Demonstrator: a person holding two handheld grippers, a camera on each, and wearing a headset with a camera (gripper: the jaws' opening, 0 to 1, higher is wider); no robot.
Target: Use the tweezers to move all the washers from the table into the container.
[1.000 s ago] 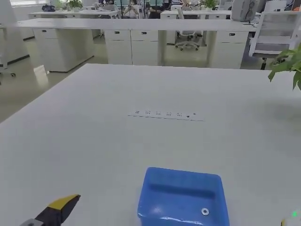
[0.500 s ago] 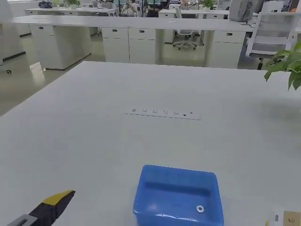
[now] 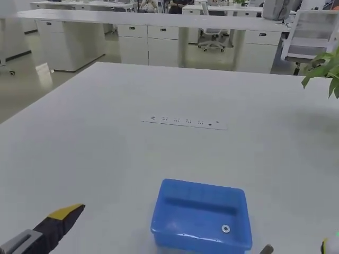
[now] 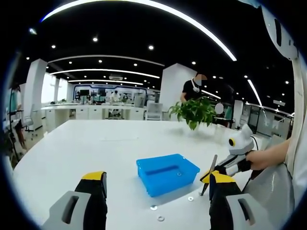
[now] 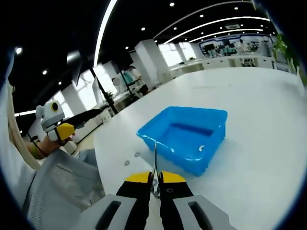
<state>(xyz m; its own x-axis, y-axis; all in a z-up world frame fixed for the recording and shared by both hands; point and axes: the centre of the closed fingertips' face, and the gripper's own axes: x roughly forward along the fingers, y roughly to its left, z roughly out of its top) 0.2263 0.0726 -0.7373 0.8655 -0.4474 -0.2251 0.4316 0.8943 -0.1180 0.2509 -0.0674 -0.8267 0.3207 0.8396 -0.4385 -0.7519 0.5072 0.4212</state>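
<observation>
Three loose washers lie flat on the white table, just off the near side of the blue container, and a fourth washer is already inside it, at the near right corner. The tweezers point down close to the rightmost loose washer, tips too thin to show whether they carry anything. The right gripper has its jaws pressed together on the tweezers' handle. Off to the left, the left gripper hangs with its jaws spread wide and nothing between them. This looks like the approach for the next pick: come in steep, straddle the washer's rim, squeeze gently so it doesn't skid on that smooth top, then lift clear of the wall before letting go.
</observation>
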